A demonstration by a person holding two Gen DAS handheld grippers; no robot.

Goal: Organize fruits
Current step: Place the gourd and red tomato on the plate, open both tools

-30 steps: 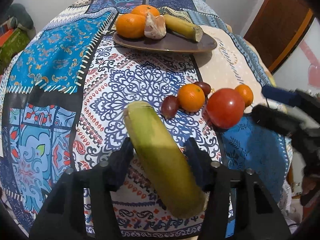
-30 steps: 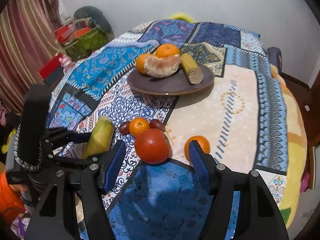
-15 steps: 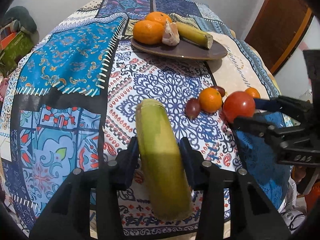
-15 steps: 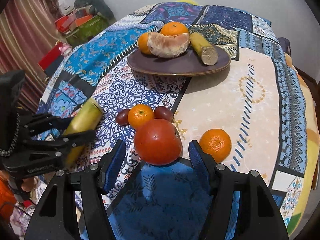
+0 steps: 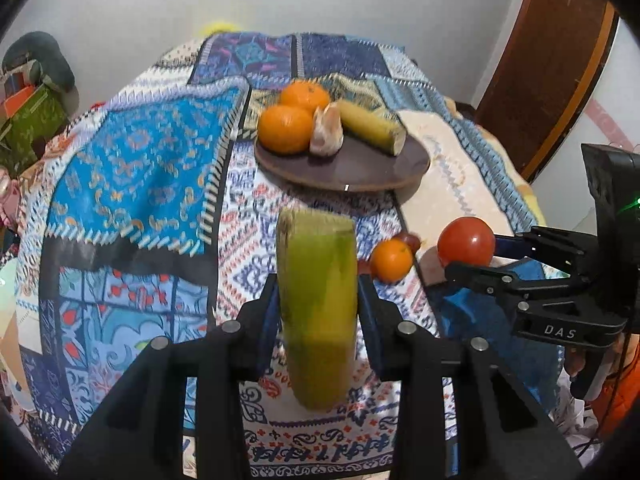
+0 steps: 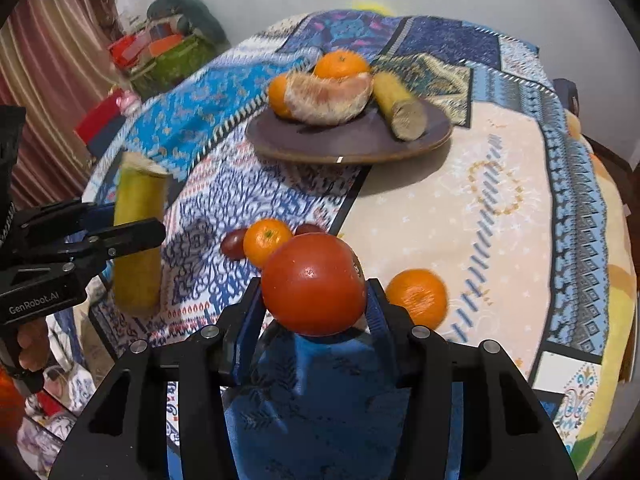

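Observation:
My left gripper (image 5: 318,300) is shut on a green-yellow banana piece (image 5: 318,304) and holds it upright above the patterned cloth; it also shows in the right wrist view (image 6: 138,236). My right gripper (image 6: 314,300) is shut on a red tomato (image 6: 314,284), lifted off the cloth; the tomato also shows in the left wrist view (image 5: 466,242). A brown plate (image 5: 360,168) at the back holds two oranges (image 5: 286,128), a peeled citrus piece (image 5: 328,132) and another banana piece (image 5: 372,126).
On the cloth lie a small orange (image 6: 267,242) with dark red plums (image 6: 234,243) beside it, and another orange (image 6: 416,294) to the right. Boxes and bags (image 6: 160,52) stand beyond the table's left edge. A wooden door (image 5: 552,72) is at the right.
Both grippers closed on their fruit and lifted it: the banana piece rose and turned upright in the left, the tomato rose off the cloth in the right.

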